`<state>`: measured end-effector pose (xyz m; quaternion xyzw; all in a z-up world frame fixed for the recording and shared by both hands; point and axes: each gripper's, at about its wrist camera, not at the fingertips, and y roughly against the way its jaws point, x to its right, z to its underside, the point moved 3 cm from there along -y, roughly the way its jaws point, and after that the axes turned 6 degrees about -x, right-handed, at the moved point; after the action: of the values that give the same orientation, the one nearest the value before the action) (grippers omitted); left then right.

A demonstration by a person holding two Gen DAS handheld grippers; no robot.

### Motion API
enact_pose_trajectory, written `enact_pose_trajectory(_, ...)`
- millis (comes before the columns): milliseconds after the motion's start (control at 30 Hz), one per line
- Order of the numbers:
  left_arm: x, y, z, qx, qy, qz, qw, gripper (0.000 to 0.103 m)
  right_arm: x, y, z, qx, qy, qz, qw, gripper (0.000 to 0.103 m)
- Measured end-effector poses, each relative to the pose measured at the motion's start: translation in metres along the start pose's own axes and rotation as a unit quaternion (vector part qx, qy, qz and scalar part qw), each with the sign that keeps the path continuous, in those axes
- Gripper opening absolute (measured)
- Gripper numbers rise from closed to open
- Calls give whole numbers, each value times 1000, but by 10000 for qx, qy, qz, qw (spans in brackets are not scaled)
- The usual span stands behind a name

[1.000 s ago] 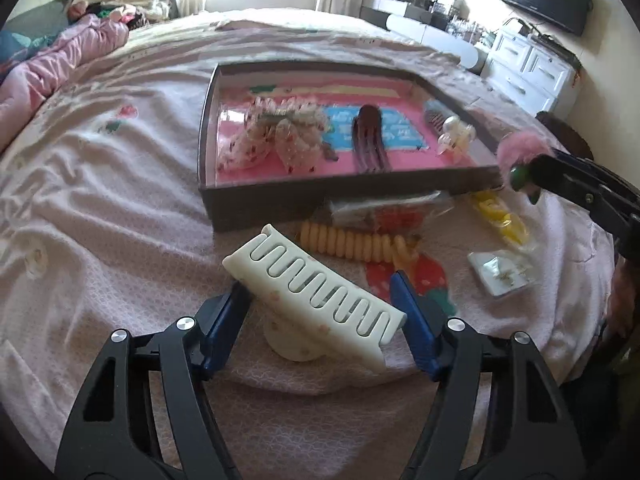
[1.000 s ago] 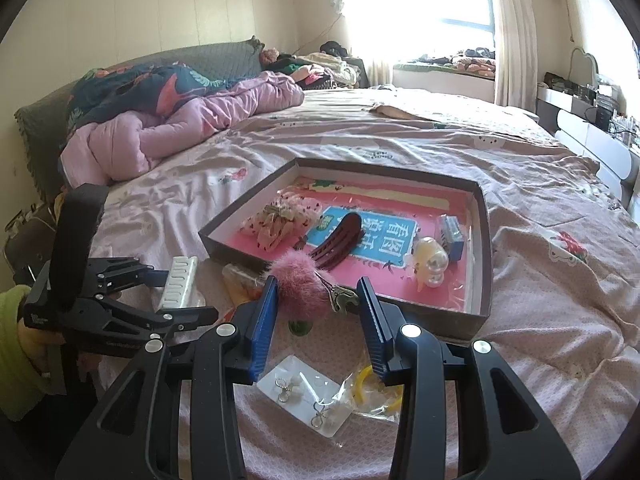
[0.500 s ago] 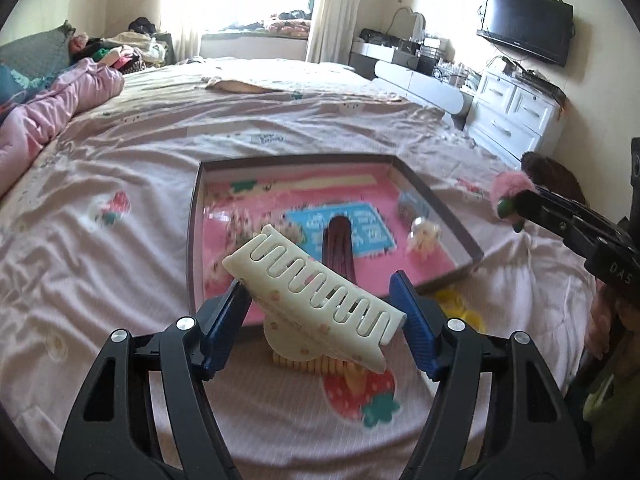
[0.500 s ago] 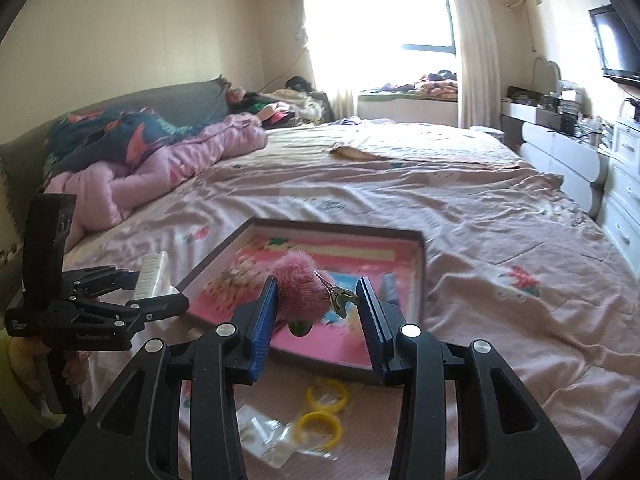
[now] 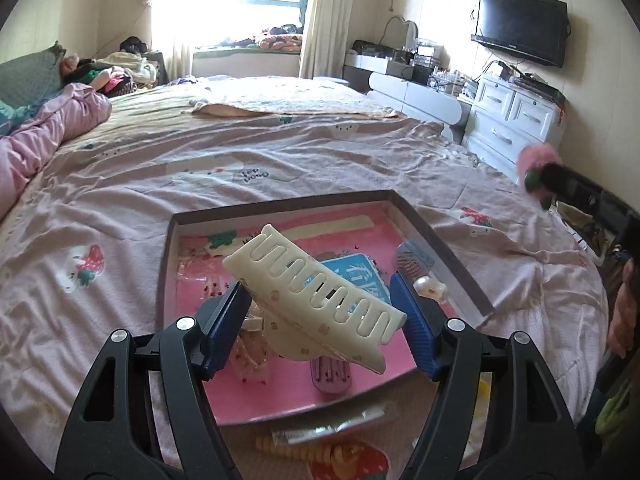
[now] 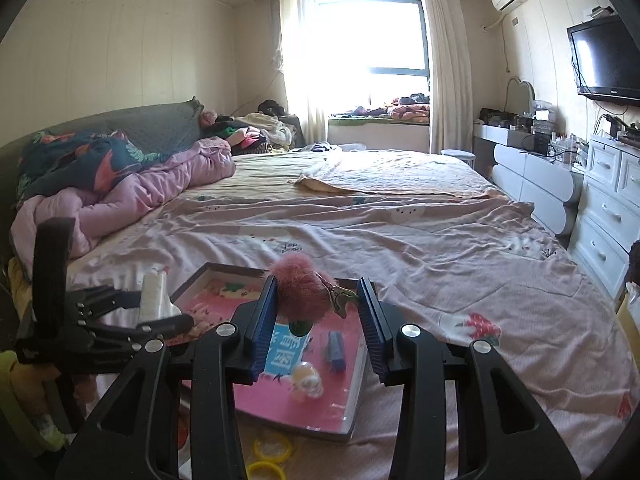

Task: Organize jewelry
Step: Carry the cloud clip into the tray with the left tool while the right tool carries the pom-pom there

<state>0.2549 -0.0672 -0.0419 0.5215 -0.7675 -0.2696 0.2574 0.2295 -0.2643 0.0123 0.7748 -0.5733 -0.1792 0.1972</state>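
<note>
The big cream hair claw [image 5: 316, 292] is squeezed in the left hand-held gripper [image 5: 320, 320], up over the pink tray [image 5: 440, 248] on the bed [image 5: 280, 152]. The right hand-held gripper [image 6: 318, 316] pinches a fluffy pink clip [image 6: 300, 288] (also in the air).

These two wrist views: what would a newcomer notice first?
The big cream hair claw, gripped in the left tool above the pink-lined tray, stands out first. Next comes the fluffy pink pompom clip held in the right tool, over the tray's near side on the bed.
</note>
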Motion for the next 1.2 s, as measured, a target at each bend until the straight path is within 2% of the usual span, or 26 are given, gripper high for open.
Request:
enact_pose_trajectory(300, -8, -42, 9, -410, 66, 46, 9991, 62, -2, -46, -7, -391, 179, 24, 9991, 38)
enact_pose_trajectory(600, -11, -56, 17, -632, 40, 8, 9980, 62, -6, -82, 23, -1015, 164, -123, 9946, 38)
enact_pose_trajectory(967, -14, -61, 18, -686, 89, -56, 9976, 62, 6, -80, 68, -1631, -151, -41, 9865, 38)
enact_pose_trajectory(1100, -15, -58, 18, -650, 120, -65, 9978, 72, 6, -79, 75, -1762, -130, -34, 9843, 38)
enact_pose_trajectory(1200, -16, -53, 18, -606, 123, -65, 9981, 72, 3, -82, 80, -1895, -123, 3, 9818, 39)
